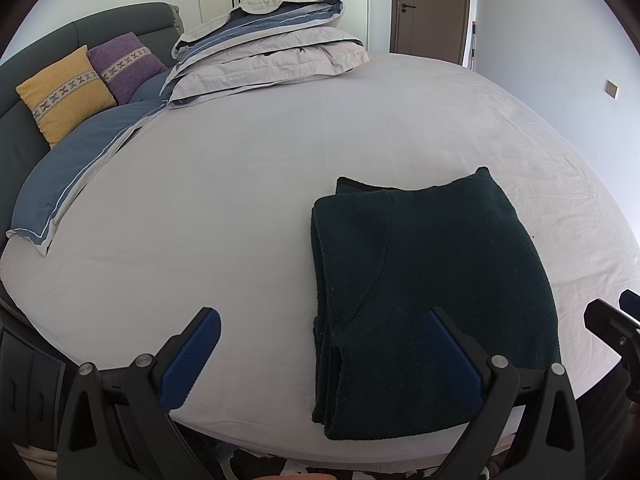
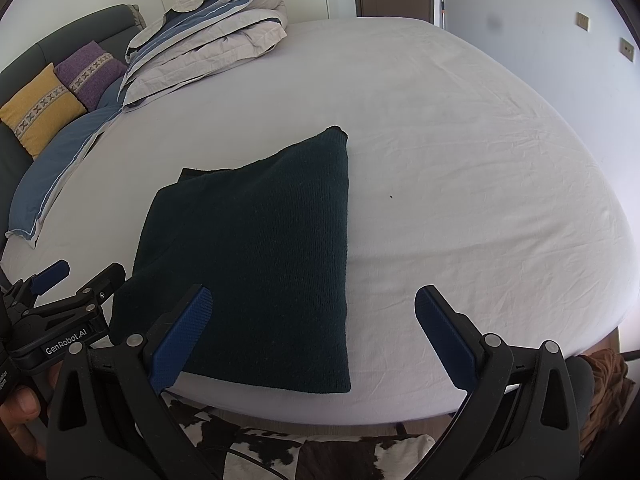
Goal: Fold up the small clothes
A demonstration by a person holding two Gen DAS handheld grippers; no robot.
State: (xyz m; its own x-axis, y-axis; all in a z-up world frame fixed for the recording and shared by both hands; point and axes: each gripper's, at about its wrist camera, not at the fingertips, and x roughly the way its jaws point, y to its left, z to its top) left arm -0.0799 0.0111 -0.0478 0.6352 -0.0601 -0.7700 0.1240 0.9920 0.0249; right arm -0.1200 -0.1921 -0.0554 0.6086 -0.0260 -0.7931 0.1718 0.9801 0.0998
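Observation:
A dark green knitted garment lies folded into a thick rectangle near the front edge of the white bed; the same garment fills the middle of the right wrist view. My left gripper is open above the bed's front edge, its right pad over the garment's near left part, holding nothing. My right gripper is open too, its left pad over the garment's near edge, its right pad over bare sheet. The left gripper also shows at the left of the right wrist view.
A folded grey and blue duvet sits at the far side of the bed. Yellow and purple cushions lean on the dark headboard, beside a blue pillow. A cowhide rug lies on the floor below the bed edge.

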